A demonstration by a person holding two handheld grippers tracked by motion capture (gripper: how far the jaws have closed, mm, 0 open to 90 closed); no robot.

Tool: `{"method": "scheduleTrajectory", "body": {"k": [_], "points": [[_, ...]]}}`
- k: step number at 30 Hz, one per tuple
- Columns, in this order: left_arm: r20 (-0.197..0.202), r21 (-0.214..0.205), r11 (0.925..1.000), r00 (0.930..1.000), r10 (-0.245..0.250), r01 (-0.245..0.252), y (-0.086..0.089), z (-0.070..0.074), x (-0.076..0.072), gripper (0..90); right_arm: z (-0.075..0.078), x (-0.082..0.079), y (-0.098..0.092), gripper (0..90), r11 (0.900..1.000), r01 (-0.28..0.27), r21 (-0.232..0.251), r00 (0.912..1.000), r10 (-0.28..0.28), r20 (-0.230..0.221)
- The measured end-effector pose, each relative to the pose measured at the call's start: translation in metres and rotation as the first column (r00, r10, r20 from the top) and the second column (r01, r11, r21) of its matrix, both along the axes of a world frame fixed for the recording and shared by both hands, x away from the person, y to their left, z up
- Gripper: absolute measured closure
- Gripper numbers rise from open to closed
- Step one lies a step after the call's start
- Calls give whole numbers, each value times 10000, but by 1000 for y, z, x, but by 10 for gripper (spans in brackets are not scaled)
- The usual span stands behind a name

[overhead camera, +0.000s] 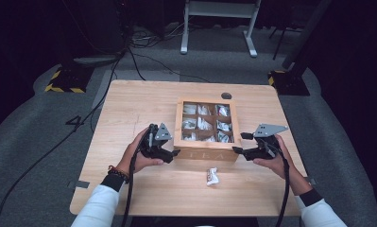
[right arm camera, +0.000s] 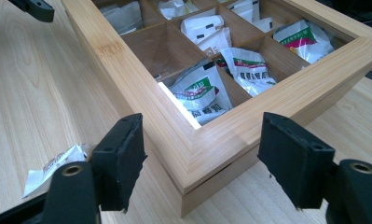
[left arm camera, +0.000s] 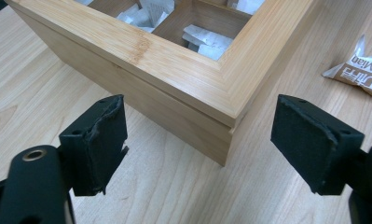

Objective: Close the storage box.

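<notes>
- The wooden tea box (overhead camera: 206, 153) sits on the counter (overhead camera: 129, 109) between my two hands, its glass-paned lid down; through the pane I see compartments holding white tea sachets (right arm camera: 200, 93), some with green and red print.
- My left fingers (left arm camera: 197, 140) stand wide apart with the box's near corner in the gap, neither pad touching the wood.
- My right fingers (right arm camera: 200, 158) also stand wide, straddling the other near corner; no pad presses on it.
- One loose sachet (overhead camera: 212, 176) lies on the counter just in front of the box, between my two hands and slightly nearer my right; it is crumpled, white with brown print.
- Nothing stands between either pair of fingers and its corner.
- The box is pale bamboo with a thin seam under the lid frame and faint lettering on its front face.
</notes>
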State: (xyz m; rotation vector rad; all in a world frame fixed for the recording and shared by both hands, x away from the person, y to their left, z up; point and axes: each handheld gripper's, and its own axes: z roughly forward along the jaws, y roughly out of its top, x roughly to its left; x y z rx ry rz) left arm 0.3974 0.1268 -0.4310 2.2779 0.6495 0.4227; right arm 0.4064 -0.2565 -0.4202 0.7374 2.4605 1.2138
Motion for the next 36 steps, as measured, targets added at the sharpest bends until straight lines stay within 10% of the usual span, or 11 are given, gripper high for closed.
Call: {"method": "scheduleTrajectory", "body": {"k": [36], "points": [[963, 910, 9928, 9929, 696, -784, 28, 8, -31, 176, 13, -23, -16, 248, 9952, 71, -977, 9969, 6, 784]]}}
